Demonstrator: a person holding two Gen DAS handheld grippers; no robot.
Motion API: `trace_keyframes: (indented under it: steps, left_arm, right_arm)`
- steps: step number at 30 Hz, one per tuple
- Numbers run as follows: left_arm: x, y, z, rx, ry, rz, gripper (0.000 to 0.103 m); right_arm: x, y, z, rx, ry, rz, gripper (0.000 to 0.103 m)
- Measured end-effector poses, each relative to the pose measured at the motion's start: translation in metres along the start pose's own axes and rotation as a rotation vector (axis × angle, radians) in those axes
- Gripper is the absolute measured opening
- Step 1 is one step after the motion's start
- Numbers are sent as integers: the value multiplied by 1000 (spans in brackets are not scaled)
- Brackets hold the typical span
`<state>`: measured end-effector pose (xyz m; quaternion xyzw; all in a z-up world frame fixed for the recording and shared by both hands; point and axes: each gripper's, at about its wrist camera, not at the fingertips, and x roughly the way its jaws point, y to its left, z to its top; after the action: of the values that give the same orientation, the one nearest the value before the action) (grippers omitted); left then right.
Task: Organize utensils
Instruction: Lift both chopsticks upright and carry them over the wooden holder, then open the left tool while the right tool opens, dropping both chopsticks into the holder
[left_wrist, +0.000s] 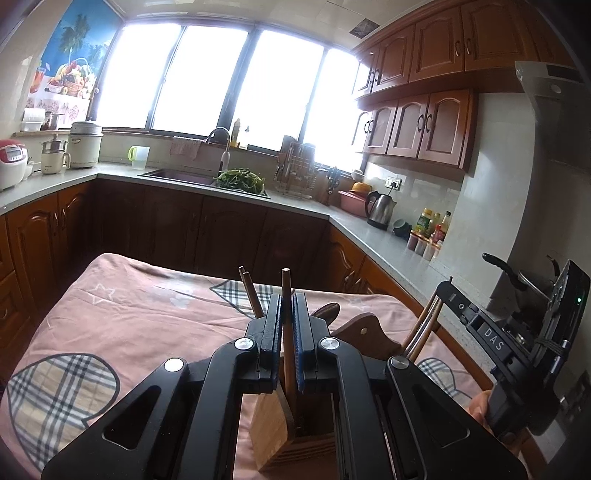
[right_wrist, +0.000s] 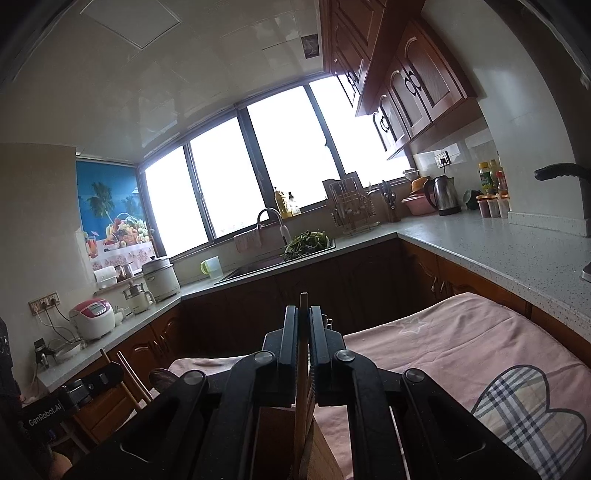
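Your left gripper (left_wrist: 287, 325) is pinched narrow on one dark chopstick (left_wrist: 286, 291), which stands nearly upright between the pads; its top pokes above the fingertips and its lower end runs down toward the wooden holder (left_wrist: 280, 424) directly beneath. A second chopstick (left_wrist: 248, 291) leans just left of the grip, free of the pads as far as the view shows. Your right gripper (right_wrist: 304, 325) is likewise closed down on a pale wooden stick (right_wrist: 303, 369), long axis vertical, its lower part dropping alongside the holder (right_wrist: 317, 458) edge below. Judgement: both sticks are already lined up with the holder's opening, so the coming move turns on a straight descent along the stick's own axis, not a sideways shift. The left gripper sits squarely over the holder; the right, seen from the left wrist, hangs to the holder's right side (left_wrist: 480, 325), with more brown handles (left_wrist: 421, 332) rising beside the holder there. Holder stands on the pink cloth (left_wrist: 140, 317). Which slot each stick meets cannot be told; the gripper bodies hide the opening.
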<state>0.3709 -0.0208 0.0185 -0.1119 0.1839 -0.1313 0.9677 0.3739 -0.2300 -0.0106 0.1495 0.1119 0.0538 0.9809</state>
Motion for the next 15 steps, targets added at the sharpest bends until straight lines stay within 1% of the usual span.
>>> trace_keyframes:
  steps: [8,15]
  left_arm:
    - [12,5,10,-35,74,13,6]
    - [14,3,11,-39,90,21,6]
  right_arm:
    - [1,0,3,-4,36,0,5]
    - [1,1,3,-10,56,5,5]
